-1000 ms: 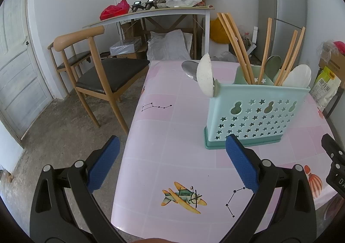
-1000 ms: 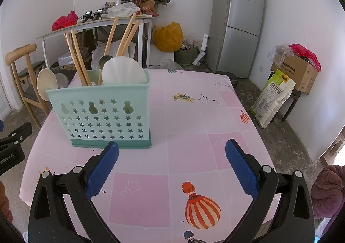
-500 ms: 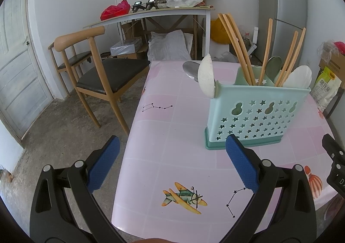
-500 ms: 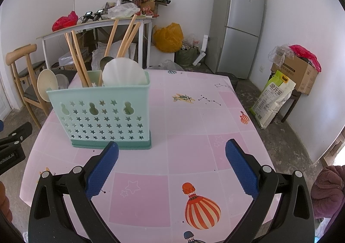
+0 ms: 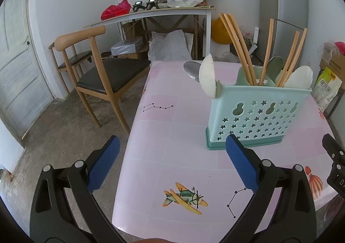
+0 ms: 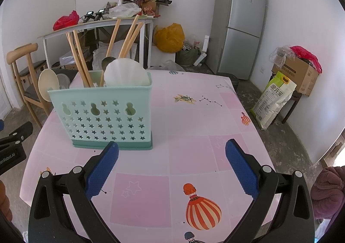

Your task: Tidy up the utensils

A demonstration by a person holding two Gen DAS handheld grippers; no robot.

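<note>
A teal utensil holder (image 5: 256,118) with star holes stands upright on the pink table (image 5: 172,135); it also shows in the right wrist view (image 6: 103,118). It holds wooden chopsticks (image 5: 237,47), white spoons (image 5: 208,77) and a metal spoon (image 5: 273,66). My left gripper (image 5: 170,161) is open and empty, low over the table's near left edge, short of the holder. My right gripper (image 6: 171,163) is open and empty, over the table in front of the holder's right end.
A wooden chair (image 5: 101,70) stands left of the table. A cluttered white desk (image 5: 161,12) and a grey fridge (image 6: 241,25) are behind. Bags and a box (image 6: 295,75) sit on the floor at right.
</note>
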